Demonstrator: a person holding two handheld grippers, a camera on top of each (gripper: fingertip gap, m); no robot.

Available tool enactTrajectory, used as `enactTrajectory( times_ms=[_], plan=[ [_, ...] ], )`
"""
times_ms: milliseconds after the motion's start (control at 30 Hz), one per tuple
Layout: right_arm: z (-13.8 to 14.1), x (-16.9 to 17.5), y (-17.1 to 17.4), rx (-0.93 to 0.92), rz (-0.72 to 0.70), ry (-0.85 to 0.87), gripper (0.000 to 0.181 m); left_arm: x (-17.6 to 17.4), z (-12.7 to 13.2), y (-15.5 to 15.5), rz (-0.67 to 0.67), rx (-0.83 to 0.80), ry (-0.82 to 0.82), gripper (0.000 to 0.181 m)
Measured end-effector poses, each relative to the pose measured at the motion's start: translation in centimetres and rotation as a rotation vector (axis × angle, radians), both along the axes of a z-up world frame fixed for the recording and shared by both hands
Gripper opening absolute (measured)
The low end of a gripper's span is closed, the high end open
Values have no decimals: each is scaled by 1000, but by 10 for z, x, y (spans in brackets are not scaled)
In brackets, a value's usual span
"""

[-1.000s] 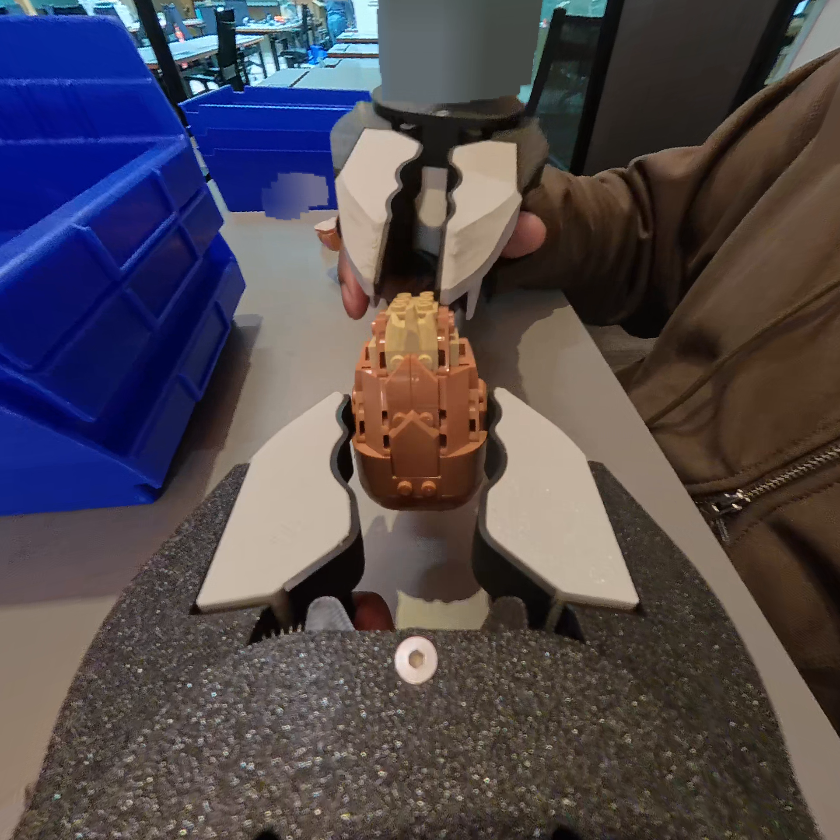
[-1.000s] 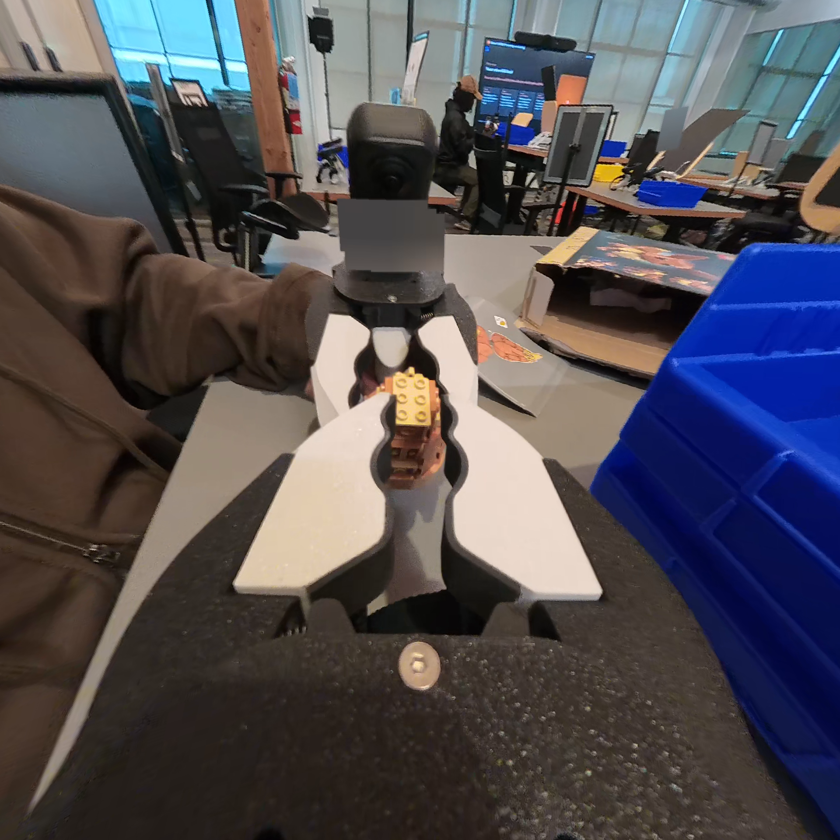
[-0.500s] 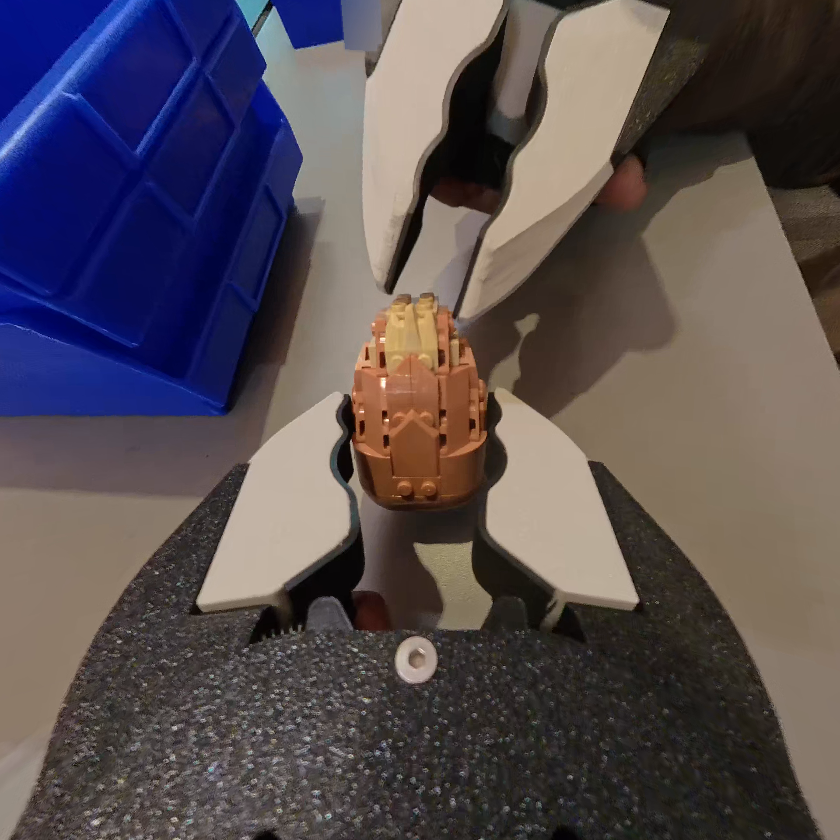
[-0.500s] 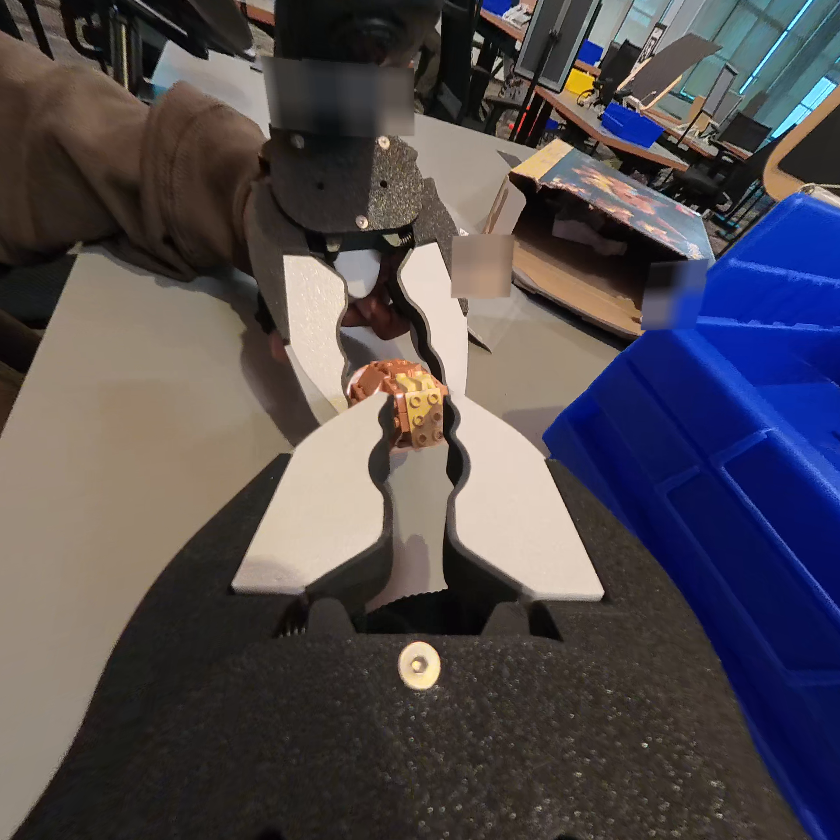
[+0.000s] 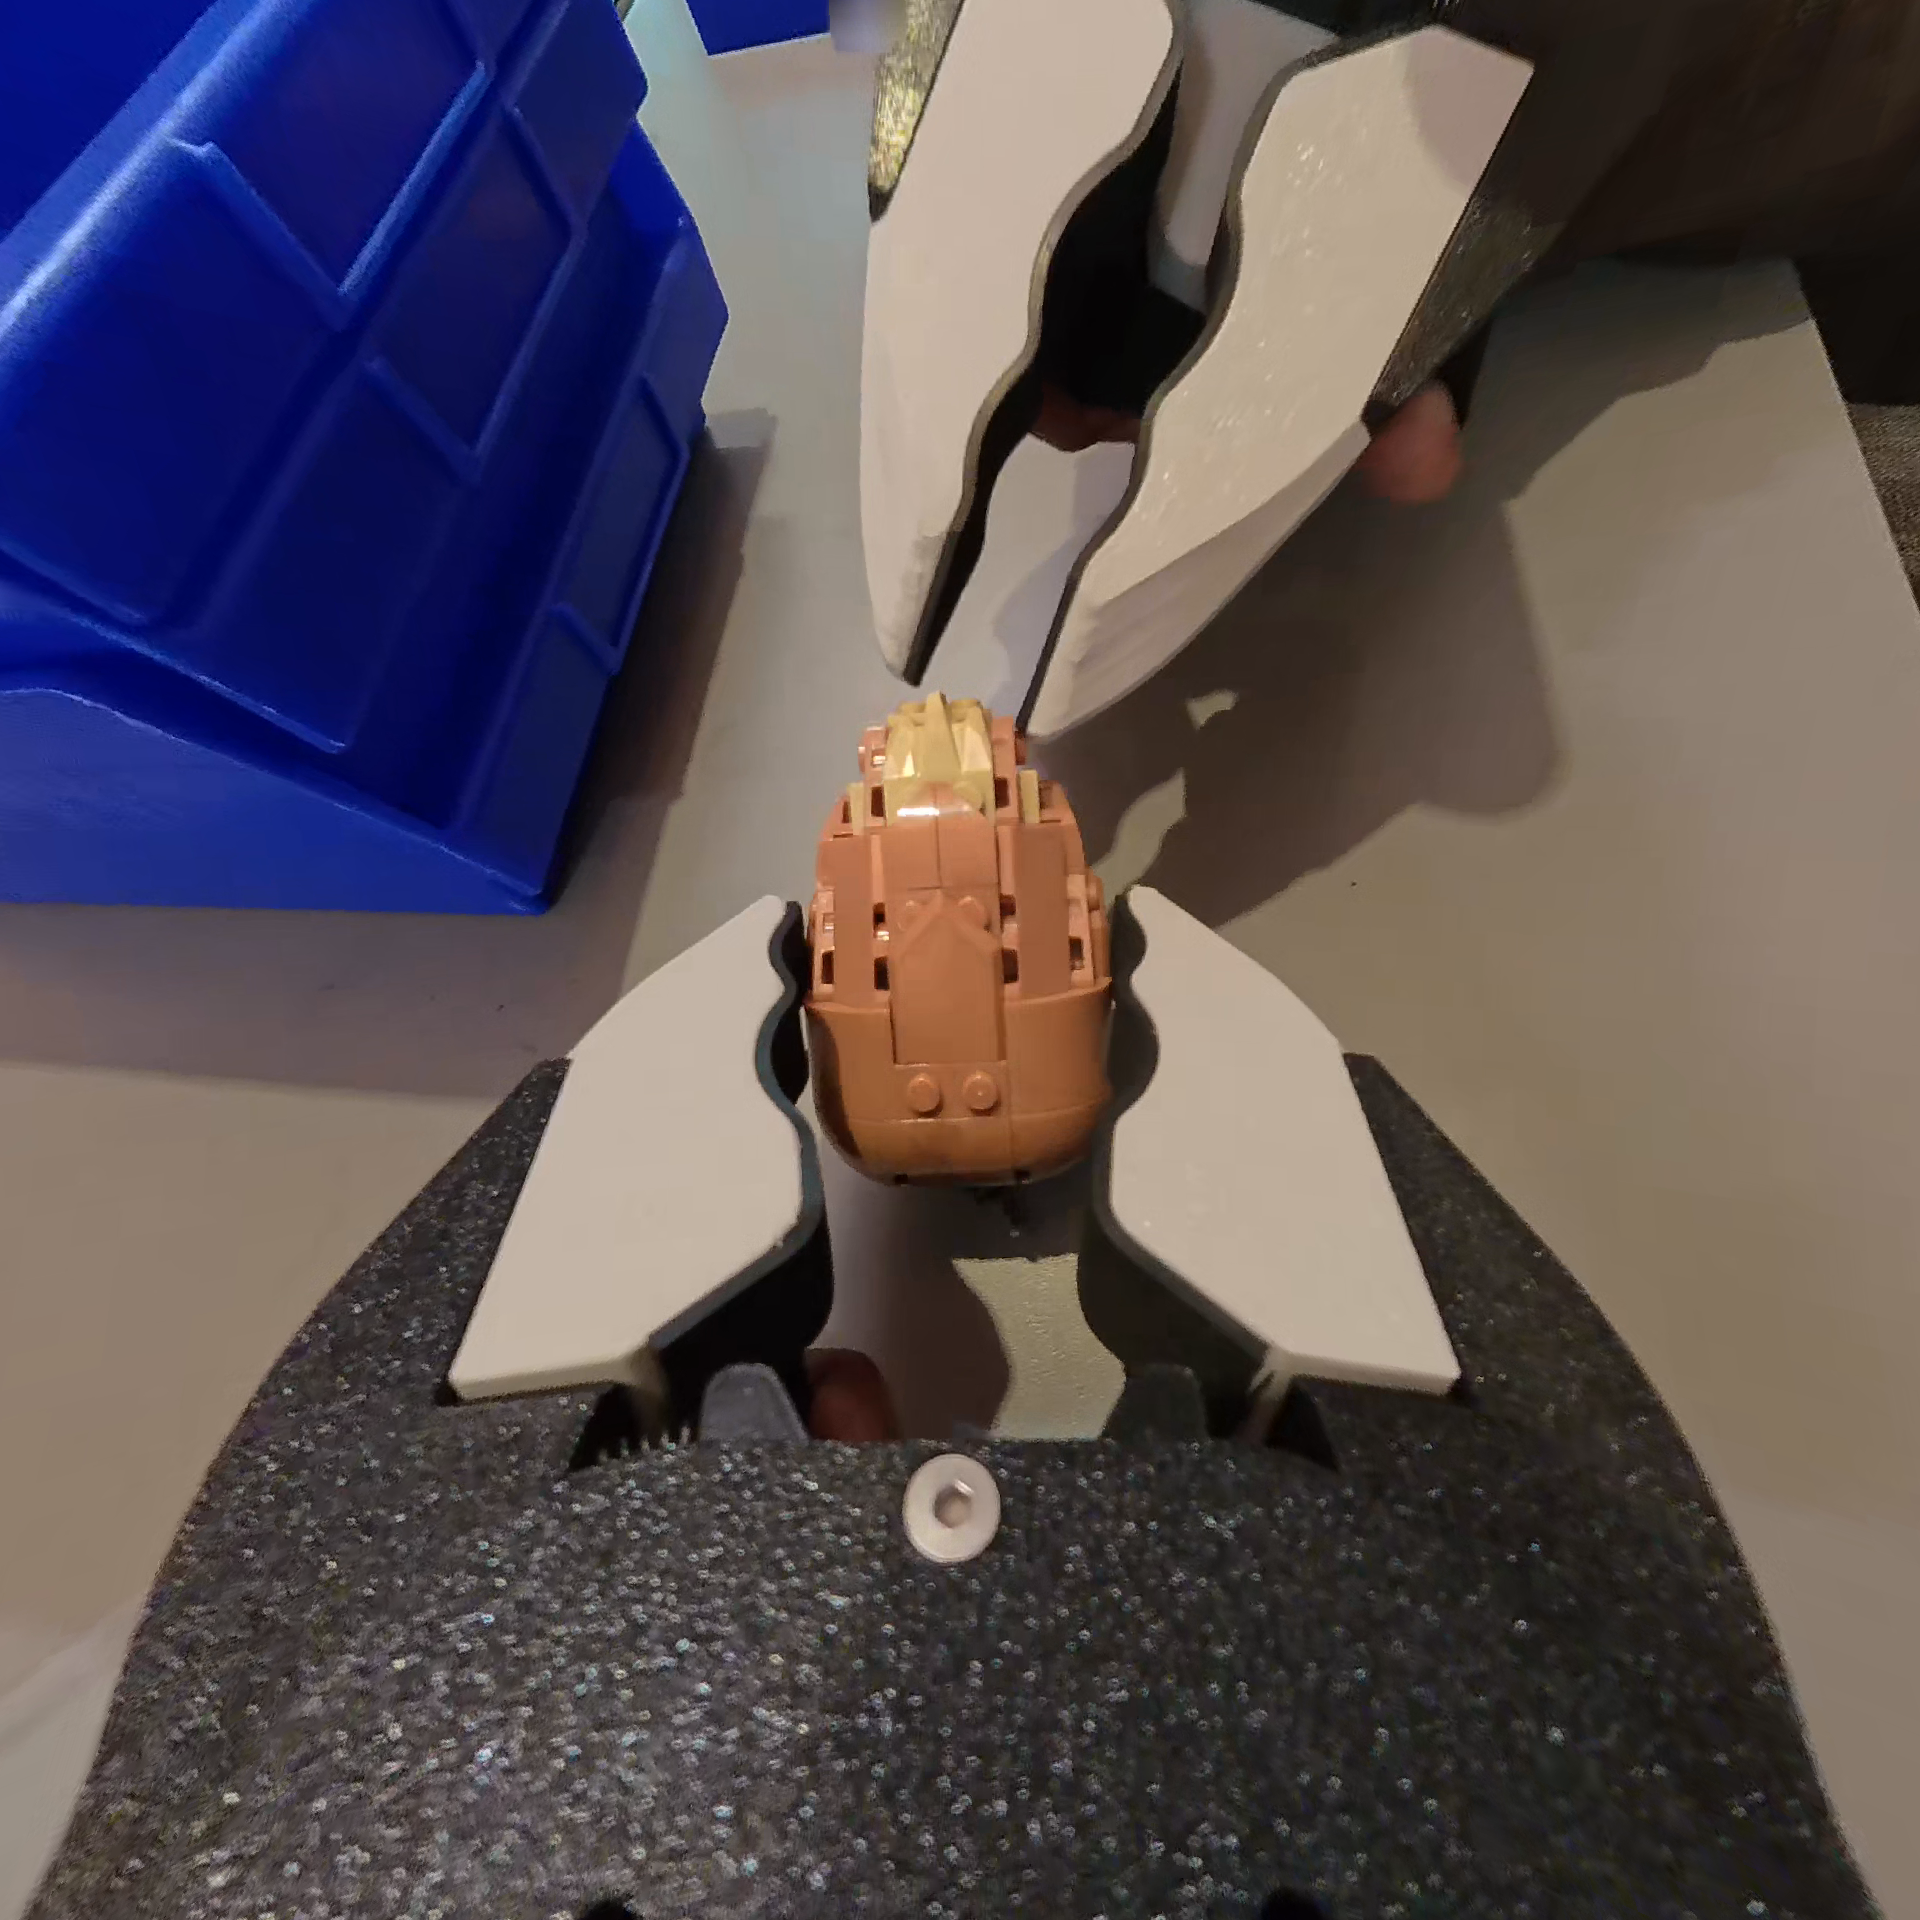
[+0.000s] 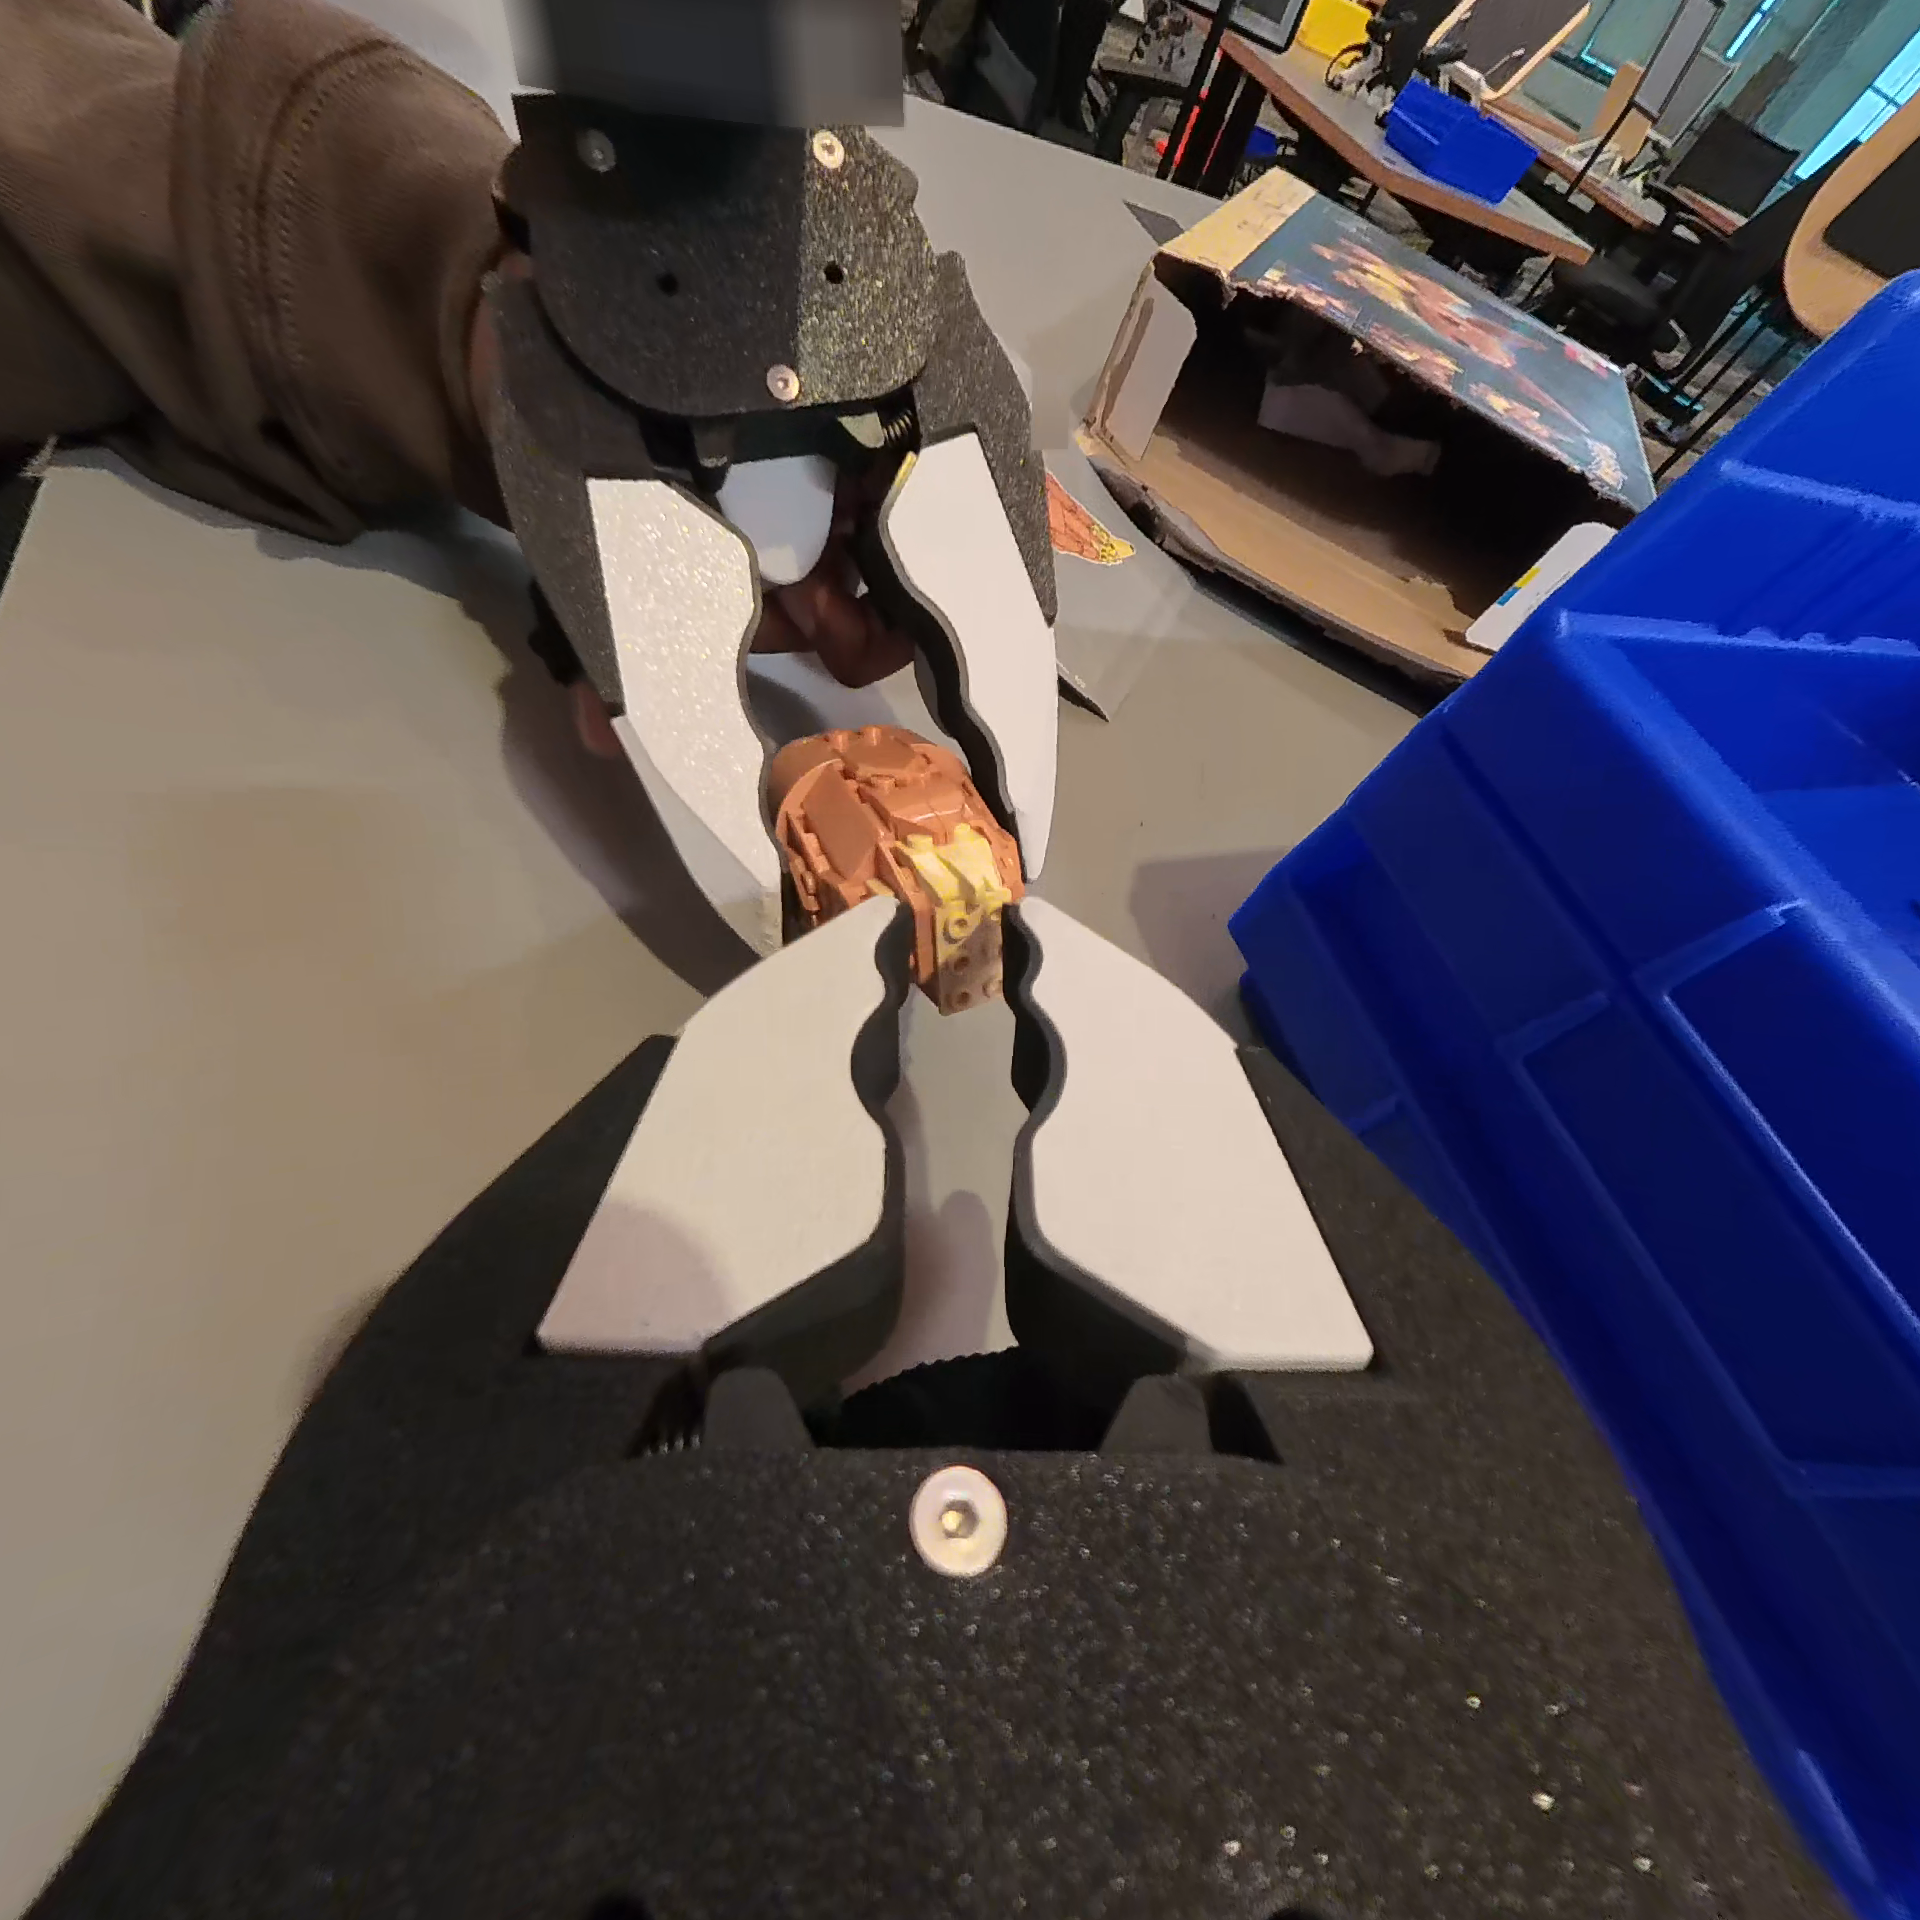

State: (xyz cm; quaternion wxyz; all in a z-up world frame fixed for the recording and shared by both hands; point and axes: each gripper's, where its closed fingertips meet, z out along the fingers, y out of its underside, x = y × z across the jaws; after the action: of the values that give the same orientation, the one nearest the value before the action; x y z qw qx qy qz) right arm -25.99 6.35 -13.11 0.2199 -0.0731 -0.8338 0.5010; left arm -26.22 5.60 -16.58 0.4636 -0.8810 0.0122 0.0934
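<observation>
A brown brick-built model [image 5: 951,997] with a tan end [image 5: 935,753] is clamped between my left gripper's [image 5: 956,914] fingers, just above the grey table [image 5: 1558,935]. My right gripper [image 5: 977,691] faces it from the far side, with its fingertips at the tan end. In the right wrist view the tan end [image 6: 961,935] sits between the tips of my right gripper [image 6: 958,914], which is closed on it. The left gripper [image 6: 899,894] grips the brown body [image 6: 873,800] from behind. A hand in a brown sleeve [image 6: 260,260] holds the left gripper.
A large blue bin [image 5: 312,416] stands close on the left of the left wrist view and on the right in the right wrist view [image 6: 1662,935]. A torn cardboard box [image 6: 1351,416] and a printed leaflet [image 6: 1081,530] lie behind on the table. Left and right tips are no more than a few centimetres apart.
Both grippers have tipped down and come lower towards the table with the model held between them. The model has turned, so its tan end points more downward. Both grips stay the same.
</observation>
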Motion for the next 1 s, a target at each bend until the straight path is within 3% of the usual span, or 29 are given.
enactTrajectory(
  times_ms=[700, 1000],
  plan=[
    [-19, -5, 5, 117, -26, 3, 15, -4, -5, -1, 25, -14, -20, 56],
    [-12, -7, 5, 112, -39, 73, 16, -15, 3, -5, 115, 89, -233, 56]
  ],
)
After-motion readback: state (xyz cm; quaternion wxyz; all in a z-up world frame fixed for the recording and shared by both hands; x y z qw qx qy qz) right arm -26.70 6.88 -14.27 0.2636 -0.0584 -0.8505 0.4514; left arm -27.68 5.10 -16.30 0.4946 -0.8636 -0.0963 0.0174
